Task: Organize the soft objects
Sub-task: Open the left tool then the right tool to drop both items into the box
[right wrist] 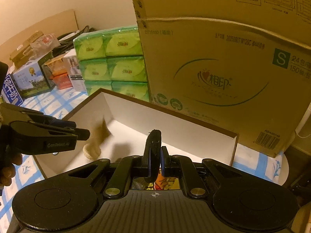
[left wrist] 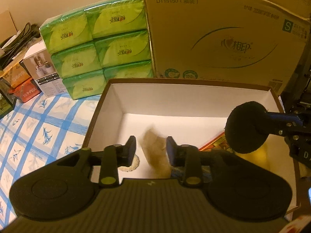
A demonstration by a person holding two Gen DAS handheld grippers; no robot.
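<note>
An open brown box with a white inside [left wrist: 194,101] sits on the blue-checked cloth. My left gripper [left wrist: 151,149] is open over its near left part. A blurred beige soft object [left wrist: 155,155] is between and below its fingers, apart from both pads, over the box floor; it also shows in the right wrist view [right wrist: 95,141]. My right gripper [right wrist: 156,161] is shut on a round black pad [right wrist: 153,147], seen flat-on in the left wrist view [left wrist: 246,126] above the box's right side. A yellow soft object [left wrist: 258,155] lies under it.
A stack of green tissue packs [left wrist: 97,48] stands behind the box at left. A large cardboard carton [left wrist: 223,35] stands right behind it. Small boxes [left wrist: 38,71] and cables crowd the far left. A colourful printed item [left wrist: 213,145] lies in the box at right.
</note>
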